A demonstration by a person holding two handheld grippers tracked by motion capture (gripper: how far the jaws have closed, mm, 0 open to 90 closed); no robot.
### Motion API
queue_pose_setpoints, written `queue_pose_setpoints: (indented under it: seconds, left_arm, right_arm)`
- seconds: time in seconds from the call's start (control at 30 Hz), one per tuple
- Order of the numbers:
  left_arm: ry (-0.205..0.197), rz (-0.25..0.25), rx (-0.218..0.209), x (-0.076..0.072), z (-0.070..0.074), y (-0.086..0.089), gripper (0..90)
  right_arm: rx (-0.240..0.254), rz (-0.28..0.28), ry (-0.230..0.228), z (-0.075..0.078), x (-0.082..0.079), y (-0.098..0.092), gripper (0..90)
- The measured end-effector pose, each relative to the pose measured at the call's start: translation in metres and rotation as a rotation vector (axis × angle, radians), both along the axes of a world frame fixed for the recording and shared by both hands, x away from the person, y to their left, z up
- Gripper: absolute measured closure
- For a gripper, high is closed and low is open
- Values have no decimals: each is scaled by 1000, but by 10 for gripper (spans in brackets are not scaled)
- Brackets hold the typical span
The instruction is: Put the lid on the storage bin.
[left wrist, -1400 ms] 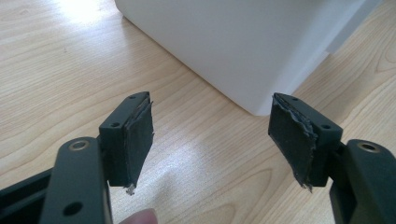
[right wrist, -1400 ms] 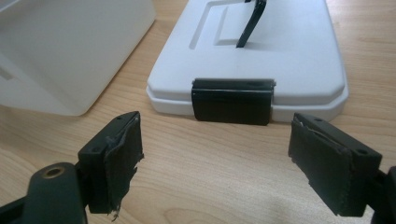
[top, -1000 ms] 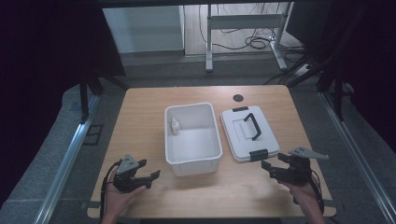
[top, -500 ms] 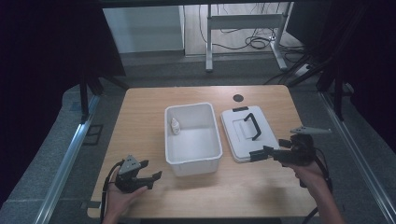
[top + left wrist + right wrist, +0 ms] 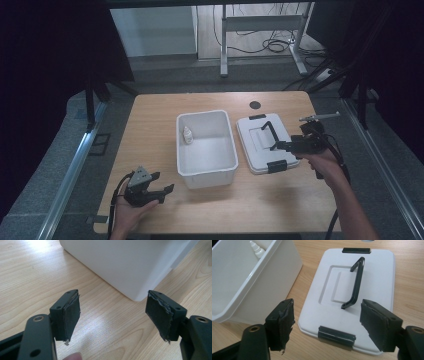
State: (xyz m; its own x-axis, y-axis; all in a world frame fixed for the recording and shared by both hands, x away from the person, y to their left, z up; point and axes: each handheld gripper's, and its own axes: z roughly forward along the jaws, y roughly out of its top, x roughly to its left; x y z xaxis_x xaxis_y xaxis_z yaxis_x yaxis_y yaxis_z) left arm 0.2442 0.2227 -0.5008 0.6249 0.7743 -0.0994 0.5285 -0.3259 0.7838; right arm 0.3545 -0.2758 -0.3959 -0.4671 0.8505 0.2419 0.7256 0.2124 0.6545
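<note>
A white bin [image 5: 206, 145] stands mid-table with a small white bottle [image 5: 187, 135] upright in its far left corner. To its right lies a white lid [image 5: 255, 145] with a raised black handle [image 5: 267, 131] and black clips. My right gripper [image 5: 276, 146] hovers over the lid's near right part, pointing left. In the right gripper view its jaws [image 5: 327, 307] are open and have just been closing a little, with nothing between them; the handle [image 5: 355, 282] lies beyond them. My left gripper [image 5: 165, 181] rests open near the front left, facing the bin's corner [image 5: 125, 260].
The wooden table [image 5: 150, 125] has a dark round hole [image 5: 255, 105] at its far edge. One black clip [image 5: 336, 337] sits on the lid's near edge, another [image 5: 356, 250] on its far edge. Dark curtains and metal rails flank the table.
My right gripper has risen from the table's near right corner and moved forward and left over the lid. The left gripper has stayed where it was.
</note>
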Motion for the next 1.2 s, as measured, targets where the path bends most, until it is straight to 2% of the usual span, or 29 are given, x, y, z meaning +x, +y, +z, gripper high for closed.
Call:
queue_pose_setpoints:
  seconds: [0.33, 0.5, 0.67, 0.97, 1.03, 1.2]
  left_arm:
    - [8, -3, -2, 0, -1, -1, 281]
    - [7, -3, -4, 0, -1, -1, 282]
    - [7, -4, -6, 0, 0, -1, 282]
    - [11, -9, -6, 1, -1, -3, 283]
    - [10, -9, -6, 1, -1, -2, 283]
    - [8, -10, -10, 0, 0, -2, 283]
  right_arm:
    - [-9, -12, 44, 11, 26, 9, 333]
    - [-27, -18, 79, 15, 43, 15, 361]
    - [-44, -22, 100, 18, 53, 19, 379]
    - [-60, -14, 149, 20, 70, 24, 442]
    - [-73, -11, 176, 19, 78, 28, 457]
    - [-87, -3, 203, 17, 85, 35, 479]
